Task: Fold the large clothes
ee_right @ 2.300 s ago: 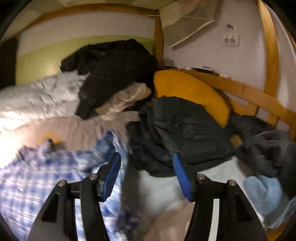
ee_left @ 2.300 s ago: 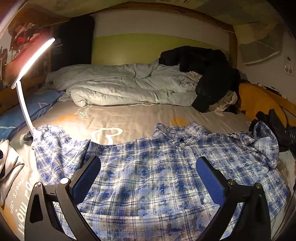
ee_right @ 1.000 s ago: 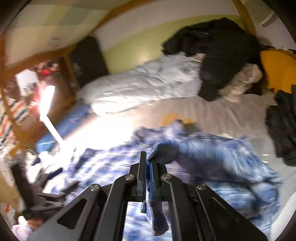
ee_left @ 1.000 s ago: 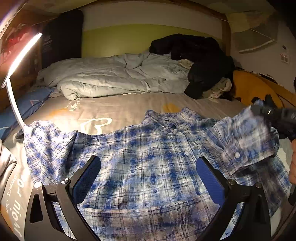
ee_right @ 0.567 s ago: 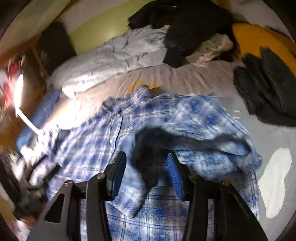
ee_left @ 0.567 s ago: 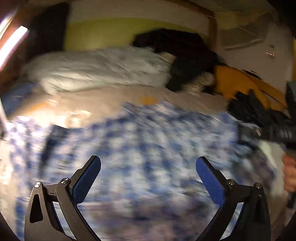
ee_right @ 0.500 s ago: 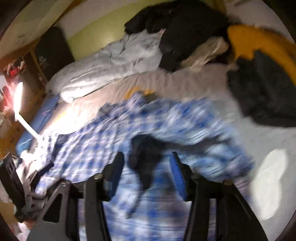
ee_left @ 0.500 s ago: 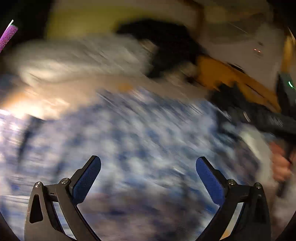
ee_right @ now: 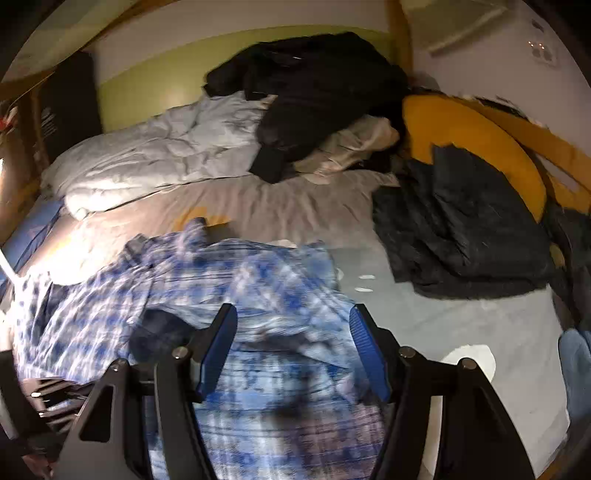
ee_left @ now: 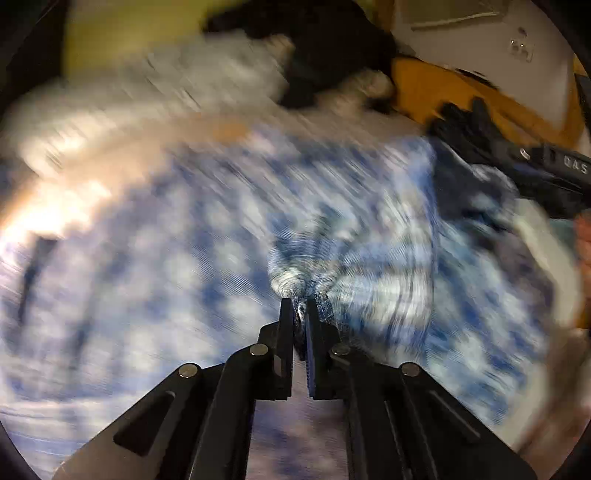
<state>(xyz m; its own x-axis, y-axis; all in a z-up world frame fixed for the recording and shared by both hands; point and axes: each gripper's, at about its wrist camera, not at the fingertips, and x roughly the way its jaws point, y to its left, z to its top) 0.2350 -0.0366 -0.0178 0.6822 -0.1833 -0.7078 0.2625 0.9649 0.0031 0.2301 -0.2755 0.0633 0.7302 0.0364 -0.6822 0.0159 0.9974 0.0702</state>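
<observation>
A blue and white plaid shirt [ee_right: 258,291] lies spread on the grey bed sheet [ee_right: 295,206], its right sleeve folded in over the body. In the blurred left wrist view the shirt [ee_left: 184,258] fills the frame. My left gripper [ee_left: 300,314] is shut on a pinch of the shirt's fabric. My right gripper [ee_right: 293,350] is open and empty just above the shirt's right part. The right gripper's body also shows at the right edge of the left wrist view [ee_left: 546,173].
A crumpled pale duvet [ee_right: 159,147] and a black jacket [ee_right: 314,85] lie at the head of the bed. A yellow cushion [ee_right: 472,140] and dark folded clothes [ee_right: 461,221] lie to the right. A wooden bed frame [ee_right: 402,33] stands behind.
My right gripper carried the sleeve over the shirt, let go and opened. My left gripper swung right and down and shut on the shirt's fabric.
</observation>
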